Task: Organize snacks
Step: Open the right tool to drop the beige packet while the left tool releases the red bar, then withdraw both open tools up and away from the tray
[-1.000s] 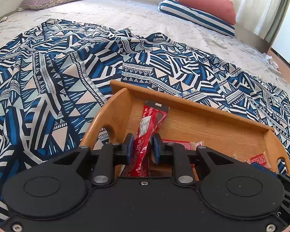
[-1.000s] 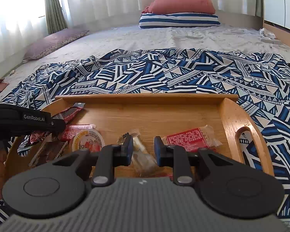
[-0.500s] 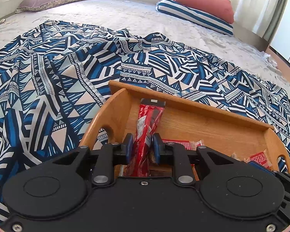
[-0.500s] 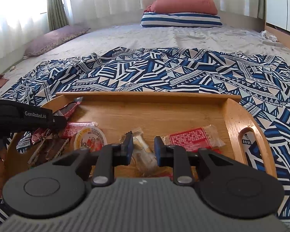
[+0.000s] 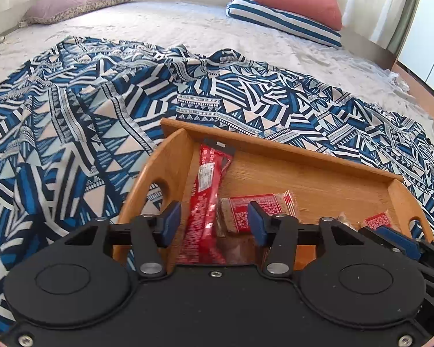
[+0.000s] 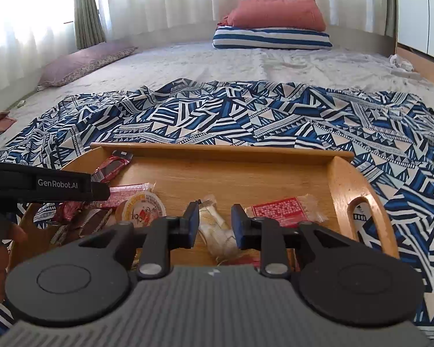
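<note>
The left gripper (image 5: 214, 221) has just spread its fingers, letting go of the long red snack bar (image 5: 207, 199) it was pinching a moment ago; the bar now lies between them along the near end of the wooden tray (image 5: 303, 162), so that piece looks placed. The right gripper (image 6: 215, 224) hangs narrowly parted (not pinching) around a pale wrapped snack (image 6: 217, 231). I count one tray and roughly seven snacks, three of them red packets.
</note>
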`<state>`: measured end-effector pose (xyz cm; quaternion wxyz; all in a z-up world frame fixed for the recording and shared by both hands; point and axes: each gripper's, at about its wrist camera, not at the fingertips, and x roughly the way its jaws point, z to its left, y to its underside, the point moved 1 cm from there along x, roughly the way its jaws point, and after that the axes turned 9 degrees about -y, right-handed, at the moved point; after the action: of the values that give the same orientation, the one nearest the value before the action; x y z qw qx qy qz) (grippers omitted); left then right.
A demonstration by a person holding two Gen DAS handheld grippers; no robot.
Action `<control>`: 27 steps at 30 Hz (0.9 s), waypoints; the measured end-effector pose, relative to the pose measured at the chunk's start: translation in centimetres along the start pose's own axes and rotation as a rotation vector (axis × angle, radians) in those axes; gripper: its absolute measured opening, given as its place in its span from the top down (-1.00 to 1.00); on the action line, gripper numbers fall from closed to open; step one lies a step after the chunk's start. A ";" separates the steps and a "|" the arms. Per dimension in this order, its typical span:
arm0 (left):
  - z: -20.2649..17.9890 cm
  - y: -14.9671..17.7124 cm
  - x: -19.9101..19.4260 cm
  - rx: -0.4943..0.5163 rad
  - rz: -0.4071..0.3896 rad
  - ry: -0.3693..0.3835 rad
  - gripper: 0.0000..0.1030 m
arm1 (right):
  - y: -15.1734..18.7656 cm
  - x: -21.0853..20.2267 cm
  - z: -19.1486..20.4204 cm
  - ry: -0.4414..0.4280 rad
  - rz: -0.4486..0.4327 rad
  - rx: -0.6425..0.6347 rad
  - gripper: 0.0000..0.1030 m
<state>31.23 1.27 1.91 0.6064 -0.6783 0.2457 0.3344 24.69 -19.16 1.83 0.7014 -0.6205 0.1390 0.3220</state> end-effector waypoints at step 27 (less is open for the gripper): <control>1.0 3.2 -12.1 0.093 -0.130 0.070 -0.76 | 0.7 -10.2 0.0 0.075 -0.121 0.009 -0.72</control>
<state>20.77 0.88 8.89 0.6487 -0.6753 0.2371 0.2587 16.54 -21.98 7.41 0.7169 -0.6360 0.1287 0.2550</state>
